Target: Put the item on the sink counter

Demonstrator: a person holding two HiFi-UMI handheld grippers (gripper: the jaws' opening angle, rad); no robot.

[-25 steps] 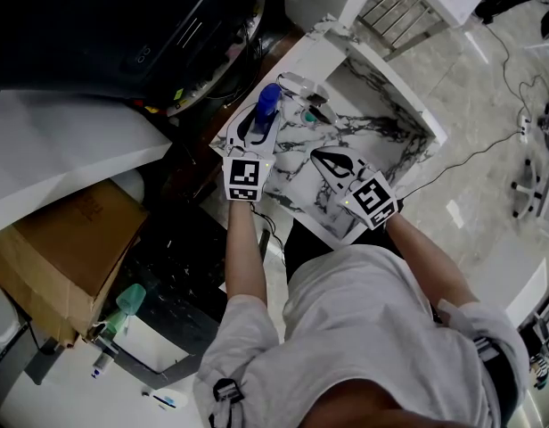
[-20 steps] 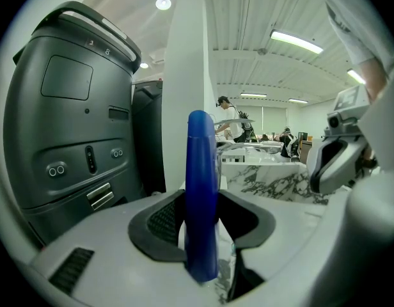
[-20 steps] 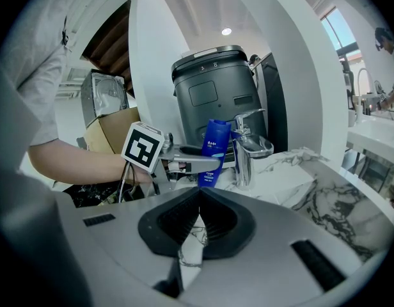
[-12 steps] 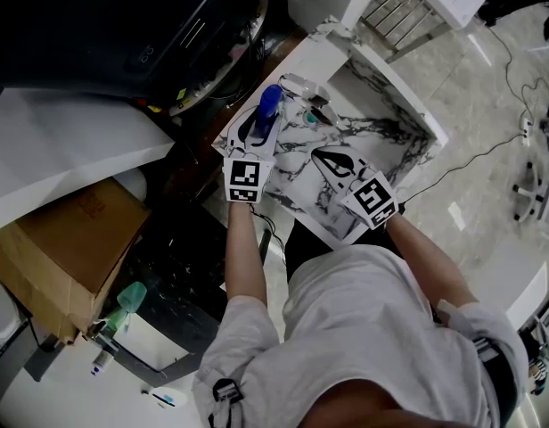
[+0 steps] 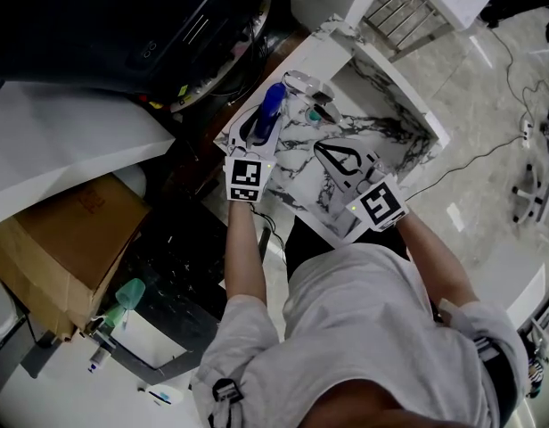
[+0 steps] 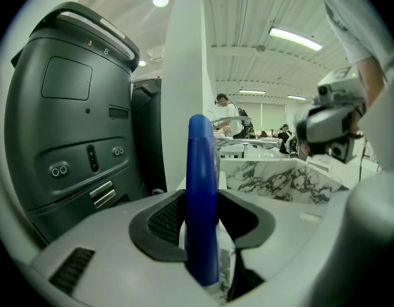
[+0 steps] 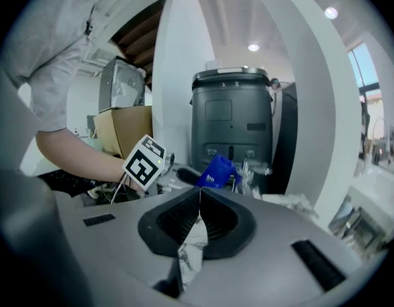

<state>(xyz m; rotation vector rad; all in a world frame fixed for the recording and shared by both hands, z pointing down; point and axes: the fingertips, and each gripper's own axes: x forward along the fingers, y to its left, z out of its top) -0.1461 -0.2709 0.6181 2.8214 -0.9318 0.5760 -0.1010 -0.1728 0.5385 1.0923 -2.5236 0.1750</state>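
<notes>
Blue bottle (image 6: 202,190): clamping it upright in left claw (image 5: 261,125) at marble counter (image 5: 297,185) left rim, right claw (image 7: 198,200) hanging pinched shut, empty, above basin (image 5: 381,141); placing step, probably needing lowering, then releasing.

L claw (image 5: 261,128) gripping, R claw (image 5: 324,149) closed

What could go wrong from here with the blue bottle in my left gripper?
The blue bottle is tall and narrow, and the left gripper holds it upright by its lower part, near the sink counter's left edge. If it is released there, it may topple off. The faucet stands close beside it, so a sideways move might knock into it.
</notes>
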